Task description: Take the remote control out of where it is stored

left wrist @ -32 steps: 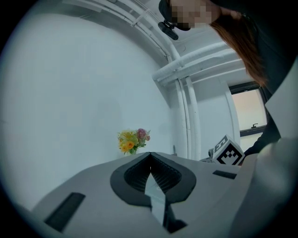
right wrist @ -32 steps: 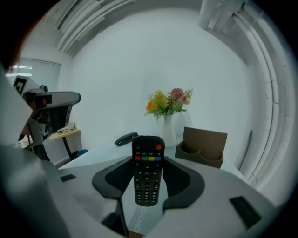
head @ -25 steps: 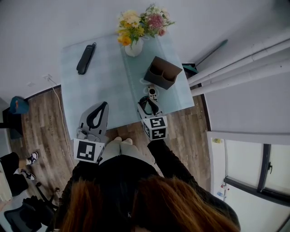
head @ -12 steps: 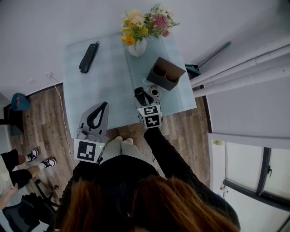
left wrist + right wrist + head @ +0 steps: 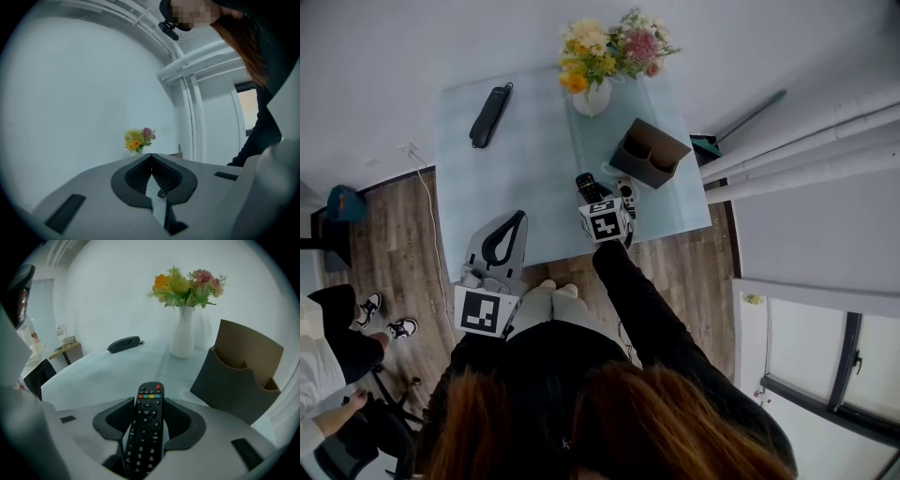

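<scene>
Grippers apart, right arm [image 5: 630,292] outstretched.
Left gripper [image 5: 151,157] low by the body, jaws together; right gripper [image 5: 148,405] extended forward, jaws clamped on a remote [image 5: 145,432].

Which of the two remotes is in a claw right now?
The black remote, clamped in the right claw. The white remote lies free on the table beside the brown holder.
</scene>
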`<state>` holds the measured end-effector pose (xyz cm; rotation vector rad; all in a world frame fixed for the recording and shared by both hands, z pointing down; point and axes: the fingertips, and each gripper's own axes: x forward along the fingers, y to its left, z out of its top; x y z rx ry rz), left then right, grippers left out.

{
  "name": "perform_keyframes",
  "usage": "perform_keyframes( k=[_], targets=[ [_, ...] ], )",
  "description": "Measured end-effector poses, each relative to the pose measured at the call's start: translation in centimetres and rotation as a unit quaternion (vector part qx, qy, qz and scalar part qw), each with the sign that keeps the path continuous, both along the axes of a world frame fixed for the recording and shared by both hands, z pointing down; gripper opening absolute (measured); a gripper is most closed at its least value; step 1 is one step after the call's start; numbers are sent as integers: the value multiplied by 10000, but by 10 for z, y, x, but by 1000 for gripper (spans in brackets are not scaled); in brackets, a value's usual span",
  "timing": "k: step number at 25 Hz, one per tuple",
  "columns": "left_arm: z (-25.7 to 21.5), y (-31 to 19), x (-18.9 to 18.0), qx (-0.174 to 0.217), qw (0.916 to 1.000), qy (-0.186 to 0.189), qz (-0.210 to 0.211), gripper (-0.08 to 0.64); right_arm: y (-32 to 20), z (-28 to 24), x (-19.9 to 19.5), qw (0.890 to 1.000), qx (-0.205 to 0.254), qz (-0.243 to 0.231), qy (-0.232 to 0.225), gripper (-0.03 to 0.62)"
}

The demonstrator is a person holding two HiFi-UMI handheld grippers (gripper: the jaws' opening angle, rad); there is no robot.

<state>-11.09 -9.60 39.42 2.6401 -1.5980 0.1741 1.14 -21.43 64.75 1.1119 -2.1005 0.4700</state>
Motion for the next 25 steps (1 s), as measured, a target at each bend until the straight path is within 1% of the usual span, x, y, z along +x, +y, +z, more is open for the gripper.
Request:
perform_keyframes(
  k=[2, 4, 7, 13, 14, 15, 17, 18, 21, 25],
  targets=[
    [0, 1, -1, -2, 10000, -7, -27, 5, -1, 6, 0, 9999, -99, 9, 43, 206],
    [-1, 1, -1, 7, 10000, -16, -41, 5, -2, 9, 0, 9999, -106, -9, 60, 206],
    [-1, 1, 0, 9, 10000, -33, -38, 5, -4, 5, 0, 10000, -52, -9, 76, 206],
    [-1, 4, 4, 16, 10000, -29, 4, 5, -8, -2, 2, 9998, 148, 35, -128, 204],
    [-1, 4, 5, 18, 10000, -27, 13, 5, -8, -6, 3, 9997, 213, 32, -139, 188],
    [-1, 4, 6, 23, 10000, -28, 18, 5, -8, -11, 4, 9995, 284, 42, -152, 150],
    [-1, 4, 7, 25, 10000, -29, 21, 5, -9, -17, 7, 9990, 399, 99, -200, 50],
    [-1, 4, 7, 25, 10000, -26, 21, 5, -8, -20, 8, 9986, 438, 130, -253, 30],
    [-2, 4, 8, 29, 10000, -9, 22, 5, -8, -36, 9, 9966, 694, 145, -428, 15],
    [-3, 5, 9, 65, 10000, -2, 43, 5, -2, -80, 5, 9889, 1392, -55, -516, 15]
  ],
)
